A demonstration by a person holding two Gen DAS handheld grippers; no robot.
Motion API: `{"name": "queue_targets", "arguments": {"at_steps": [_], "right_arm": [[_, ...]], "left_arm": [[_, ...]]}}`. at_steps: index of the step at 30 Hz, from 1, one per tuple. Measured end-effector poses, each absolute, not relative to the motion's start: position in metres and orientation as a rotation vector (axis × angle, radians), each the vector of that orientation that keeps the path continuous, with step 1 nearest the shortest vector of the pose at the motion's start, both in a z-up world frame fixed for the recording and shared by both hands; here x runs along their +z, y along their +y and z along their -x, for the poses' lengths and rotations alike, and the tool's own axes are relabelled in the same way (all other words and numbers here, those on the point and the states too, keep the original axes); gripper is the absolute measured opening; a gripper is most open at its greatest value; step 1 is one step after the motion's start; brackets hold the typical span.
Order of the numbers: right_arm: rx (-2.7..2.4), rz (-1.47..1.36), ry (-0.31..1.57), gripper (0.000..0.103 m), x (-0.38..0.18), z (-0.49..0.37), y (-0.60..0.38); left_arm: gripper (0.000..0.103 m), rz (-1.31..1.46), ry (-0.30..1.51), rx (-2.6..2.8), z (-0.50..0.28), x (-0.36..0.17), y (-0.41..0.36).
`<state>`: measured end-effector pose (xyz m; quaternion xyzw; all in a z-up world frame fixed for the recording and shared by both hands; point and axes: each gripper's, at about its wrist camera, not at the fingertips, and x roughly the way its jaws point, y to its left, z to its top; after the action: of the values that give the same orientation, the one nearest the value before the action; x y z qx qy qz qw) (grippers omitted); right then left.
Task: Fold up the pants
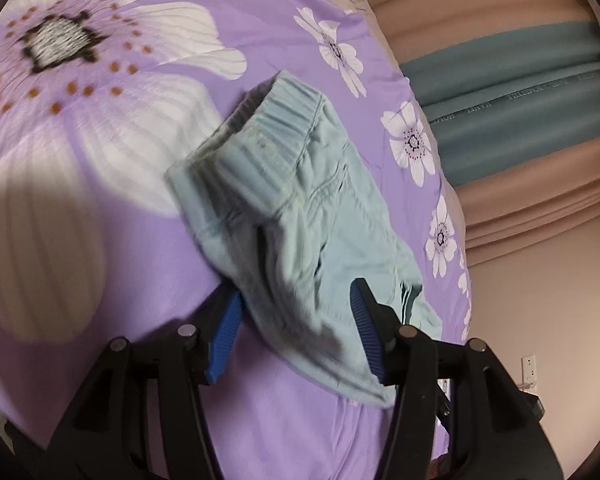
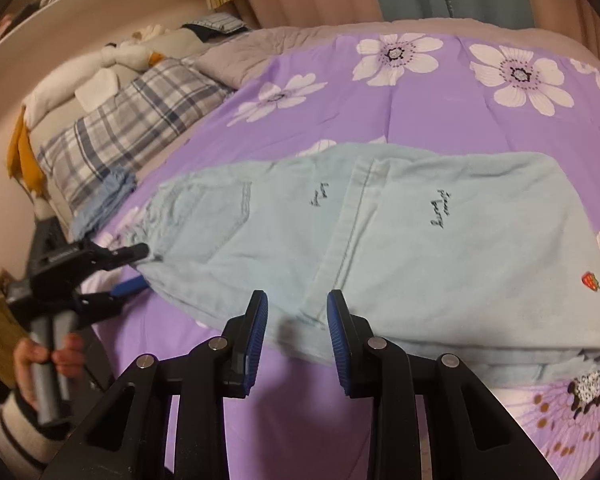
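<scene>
**Script on the pants, print on the curtain**

The light blue cotton pants (image 2: 400, 240) carry two dark embroidered cursive marks, too small to read; the teal curtain band (image 1: 520, 92) bears repeated printed capitals, blurred beyond reading.

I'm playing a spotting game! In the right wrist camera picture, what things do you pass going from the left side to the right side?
Hand → left gripper → plaid pillow → right gripper → pants → strawberry patch.
</scene>
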<state>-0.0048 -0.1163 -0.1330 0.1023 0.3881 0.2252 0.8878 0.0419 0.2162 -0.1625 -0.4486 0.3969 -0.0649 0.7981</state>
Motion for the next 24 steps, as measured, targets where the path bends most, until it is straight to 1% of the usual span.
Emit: {"name": "queue_targets", "arguments": {"at_steps": [8,9,10,11,12,13,15,16,19,20,24], "right_arm": [[0.487,-0.192,0.847,0.03,-0.136,-0.035,-0.089],[0.476,-0.175,0.857,0.03,-0.137,-0.042,-0.084],[0.46,-0.158,0.872,0.03,-0.139,-0.053,-0.079],[0.452,-0.151,0.887,0.03,-0.14,-0.062,-0.076],[0.439,-0.15,0.902,0.03,-0.142,-0.072,-0.073],[0.423,-0.152,0.919,0.03,-0.144,-0.084,-0.07],[0.386,-0.144,0.937,0.03,-0.145,-0.109,-0.065],[0.365,-0.13,0.937,0.03,-0.145,-0.119,-0.063],[0.301,-0.064,0.945,0.024,-0.147,-0.145,-0.054],[0.287,-0.048,0.959,0.019,-0.149,-0.151,-0.051],[0.277,0.04,0.981,0.018,-0.154,-0.137,-0.043]], "left_arm": [[0.057,0.961,0.821,-0.104,-0.078,-0.164,0.226],[0.056,0.944,0.823,-0.104,-0.084,-0.165,0.226],[0.054,0.926,0.825,-0.102,-0.089,-0.165,0.226],[0.047,0.909,0.83,-0.1,-0.093,-0.166,0.227],[0.044,0.892,0.839,-0.104,-0.097,-0.166,0.227],[0.043,0.886,0.842,-0.109,-0.099,-0.167,0.227],[0.037,0.871,0.845,-0.115,-0.099,-0.17,0.229],[0.036,0.861,0.844,-0.118,-0.098,-0.171,0.23],[0.035,0.84,0.843,-0.122,-0.097,-0.171,0.229],[0.035,0.837,0.844,-0.123,-0.097,-0.172,0.23],[0.035,0.831,0.844,-0.124,-0.098,-0.173,0.228]]}}
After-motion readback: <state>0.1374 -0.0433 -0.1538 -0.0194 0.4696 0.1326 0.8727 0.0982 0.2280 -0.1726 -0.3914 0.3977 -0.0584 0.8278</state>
